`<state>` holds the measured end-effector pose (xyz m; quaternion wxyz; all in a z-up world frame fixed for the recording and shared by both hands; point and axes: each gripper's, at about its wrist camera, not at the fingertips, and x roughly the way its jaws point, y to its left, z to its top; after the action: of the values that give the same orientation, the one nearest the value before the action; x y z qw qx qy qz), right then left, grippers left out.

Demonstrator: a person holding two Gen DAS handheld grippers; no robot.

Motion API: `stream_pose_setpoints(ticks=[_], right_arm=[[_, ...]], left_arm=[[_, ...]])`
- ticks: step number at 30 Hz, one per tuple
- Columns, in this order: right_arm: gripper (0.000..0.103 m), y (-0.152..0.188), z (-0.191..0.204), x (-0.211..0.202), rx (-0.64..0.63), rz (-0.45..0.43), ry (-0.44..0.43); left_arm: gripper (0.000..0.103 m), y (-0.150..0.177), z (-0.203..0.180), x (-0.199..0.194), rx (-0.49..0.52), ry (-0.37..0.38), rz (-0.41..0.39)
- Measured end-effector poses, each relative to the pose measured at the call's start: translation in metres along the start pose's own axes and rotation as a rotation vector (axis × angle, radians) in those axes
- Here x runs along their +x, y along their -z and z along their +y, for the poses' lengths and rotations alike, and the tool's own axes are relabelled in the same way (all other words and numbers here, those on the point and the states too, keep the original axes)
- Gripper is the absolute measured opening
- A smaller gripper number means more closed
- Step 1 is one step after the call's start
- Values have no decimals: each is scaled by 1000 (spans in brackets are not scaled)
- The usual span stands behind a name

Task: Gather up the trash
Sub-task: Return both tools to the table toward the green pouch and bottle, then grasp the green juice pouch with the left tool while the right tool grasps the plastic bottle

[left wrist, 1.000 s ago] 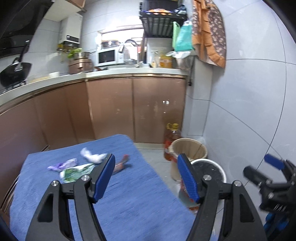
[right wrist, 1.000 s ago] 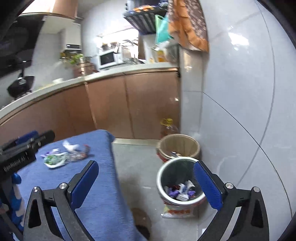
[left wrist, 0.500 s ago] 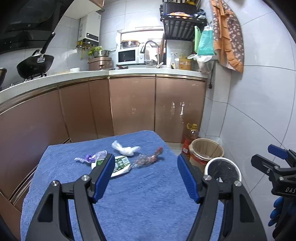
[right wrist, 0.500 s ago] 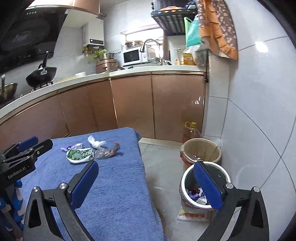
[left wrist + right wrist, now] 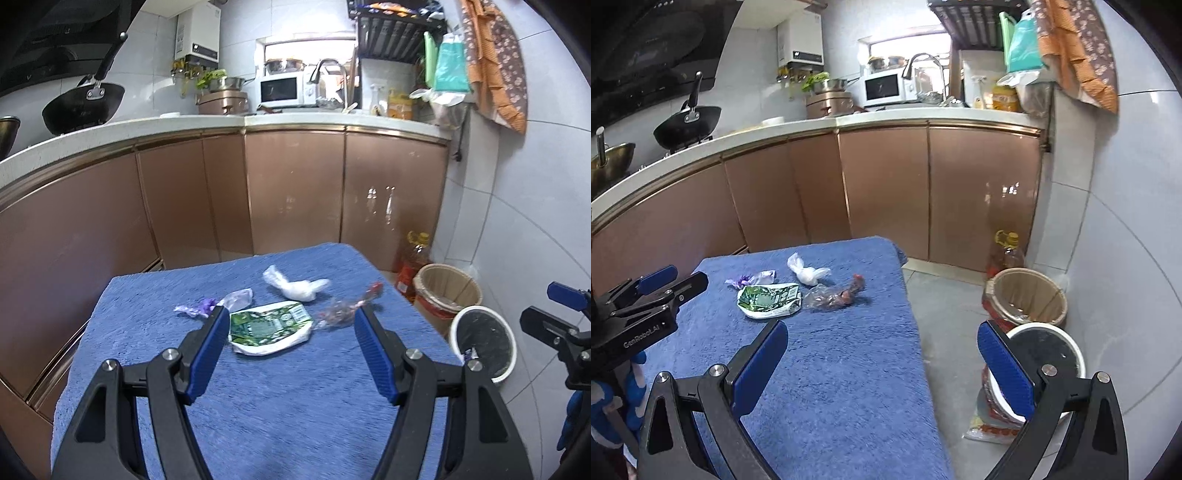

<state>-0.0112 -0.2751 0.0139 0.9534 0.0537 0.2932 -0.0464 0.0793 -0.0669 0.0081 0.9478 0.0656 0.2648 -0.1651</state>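
While both grippers hang above the blue towel-covered table (image 5: 280, 413), we log 4 pieces of trash grouped near its far end. Left gripper (image 5: 290, 326): its 2 blue-padded fingers stand apart with nothing between the pads, aimed down at the cluster. Right gripper (image 5: 882, 341): fingers spread wide and empty, hanging over the table's right edge and the floor.

Trash, from the left wrist view:
- flattened green and white printed packet (image 5: 269, 326), lying flat, nearest to the left gripper, seen just between its fingertips.
- small purple and clear crumpled wrapper (image 5: 214, 303), just beside the packet's far left corner.
- white knotted plastic bag (image 5: 295, 286), beyond the packet, toward the far edge.
- clear crinkled plastic wrapper with red bits (image 5: 345, 308), right of the packet, blurred in this view; sharper in the right wrist view, where it lies close beside the packet's right end.

On the floor right of the table, by the tiled wall, we see 2 bins touching or nearly so: a tan lined round bin (image 5: 1027, 297) farther off, and a white-rimmed round bucket with dark inside (image 5: 1049, 352) nearer. An oil bottle with yellow cap (image 5: 1006, 251) stands behind them against the copper-coloured cabinets (image 5: 886, 192).
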Motion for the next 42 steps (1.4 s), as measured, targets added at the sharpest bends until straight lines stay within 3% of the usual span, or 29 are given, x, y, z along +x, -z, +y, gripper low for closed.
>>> stream_pose_setpoints(ticks=[12, 17, 23, 29, 36, 37, 39, 42], right_arm=[[103, -13, 18, 95, -83, 122, -133], [103, -18, 22, 146, -62, 177, -209], [101, -24, 21, 200, 3, 217, -257], [86, -22, 15, 234, 60, 262, -280], [73, -20, 12, 251, 85, 288, -325], [69, -18, 12, 253, 91, 295, -331], [55, -14, 10, 257, 101, 308, -345], [33, -12, 10, 255, 104, 298, -365]], left_arm=[[68, 20, 78, 63, -32, -63, 141], [68, 26, 105, 96, -79, 15, 235], [68, 21, 107, 140, -133, 121, 310], [67, 25, 103, 183, -220, 170, 385], [67, 26, 96, 211, -247, 221, 410], [67, 26, 94, 211, -241, 216, 408], [53, 27, 89, 209, -221, 199, 403], [48, 30, 89, 201, -247, 220, 391]])
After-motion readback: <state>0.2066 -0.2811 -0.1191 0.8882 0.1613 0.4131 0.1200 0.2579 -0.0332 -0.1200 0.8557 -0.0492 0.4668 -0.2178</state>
